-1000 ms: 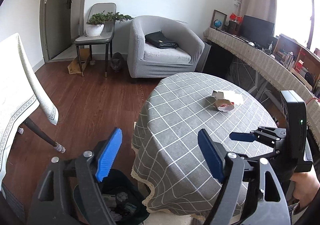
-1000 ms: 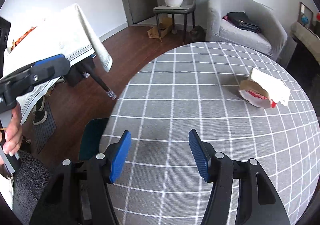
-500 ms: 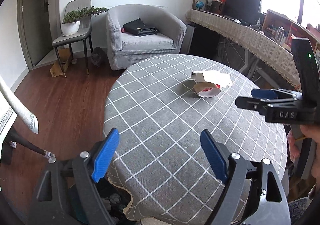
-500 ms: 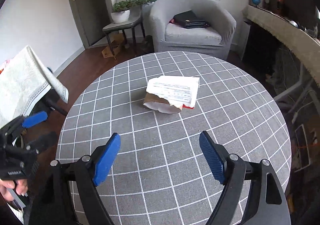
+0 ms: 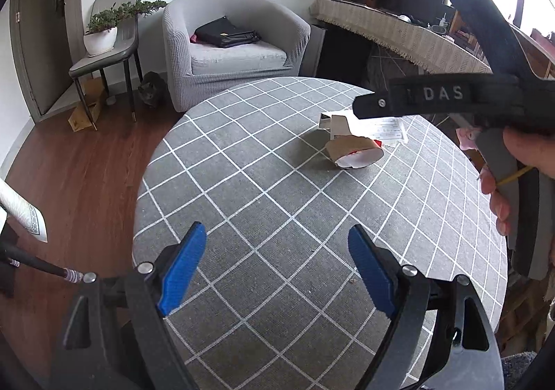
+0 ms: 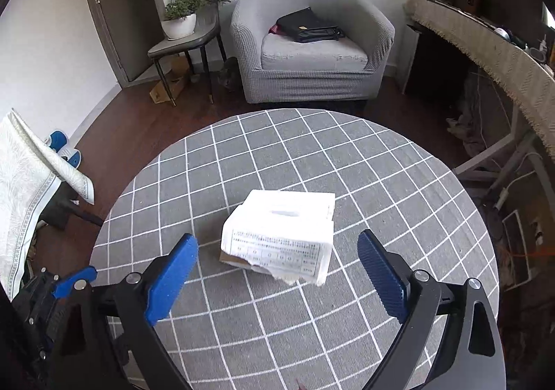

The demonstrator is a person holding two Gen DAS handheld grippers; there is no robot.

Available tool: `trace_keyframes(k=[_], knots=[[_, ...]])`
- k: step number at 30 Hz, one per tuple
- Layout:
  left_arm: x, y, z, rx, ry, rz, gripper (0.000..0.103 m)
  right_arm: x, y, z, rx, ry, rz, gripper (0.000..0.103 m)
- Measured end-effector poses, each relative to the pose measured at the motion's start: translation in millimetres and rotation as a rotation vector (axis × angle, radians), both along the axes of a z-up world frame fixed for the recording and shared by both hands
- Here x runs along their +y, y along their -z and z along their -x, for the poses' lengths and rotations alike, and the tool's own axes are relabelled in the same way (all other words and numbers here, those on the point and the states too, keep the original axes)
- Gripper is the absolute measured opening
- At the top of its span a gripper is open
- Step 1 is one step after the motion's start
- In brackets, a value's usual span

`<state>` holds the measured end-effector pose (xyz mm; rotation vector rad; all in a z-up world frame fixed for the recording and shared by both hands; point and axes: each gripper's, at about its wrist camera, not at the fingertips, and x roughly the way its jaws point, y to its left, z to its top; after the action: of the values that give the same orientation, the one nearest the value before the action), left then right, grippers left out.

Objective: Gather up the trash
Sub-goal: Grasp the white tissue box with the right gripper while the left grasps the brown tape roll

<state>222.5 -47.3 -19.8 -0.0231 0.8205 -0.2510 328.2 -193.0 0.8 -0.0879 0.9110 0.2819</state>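
A torn white and brown paper package (image 6: 281, 237) lies on the round table with the grey checked cloth (image 6: 381, 181). It also shows in the left wrist view (image 5: 353, 147), at the far right of the table. My right gripper (image 6: 277, 273) is open, just short of the package, its blue pads on either side of it. My left gripper (image 5: 275, 268) is open and empty over the near part of the table (image 5: 242, 181). The right gripper's body (image 5: 451, 95) crosses the upper right of the left wrist view.
A grey armchair (image 6: 312, 53) with a black bag stands behind the table. A chair with a potted plant (image 6: 180, 25) is to its left. A cloth-covered side table (image 6: 24, 195) is at the left, a long desk (image 6: 485, 53) at the right.
Both grippers have moved in over the table. The right one has swung round and closed in on the package. The bin by the table edge has left the left wrist view.
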Motion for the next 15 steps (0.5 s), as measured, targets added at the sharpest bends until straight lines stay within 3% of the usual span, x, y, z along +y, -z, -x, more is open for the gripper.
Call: trace_keyframes(k=[11, 15], knots=[[-7, 8, -8, 0.014, 0.013, 0.043, 0.086, 20, 25, -45, 0.080, 0.062, 0.123, 0.100], [-15, 7, -11, 0.010, 0.015, 0.023, 0.086, 18, 31, -51, 0.099, 0.097, 0.155, 0.100]])
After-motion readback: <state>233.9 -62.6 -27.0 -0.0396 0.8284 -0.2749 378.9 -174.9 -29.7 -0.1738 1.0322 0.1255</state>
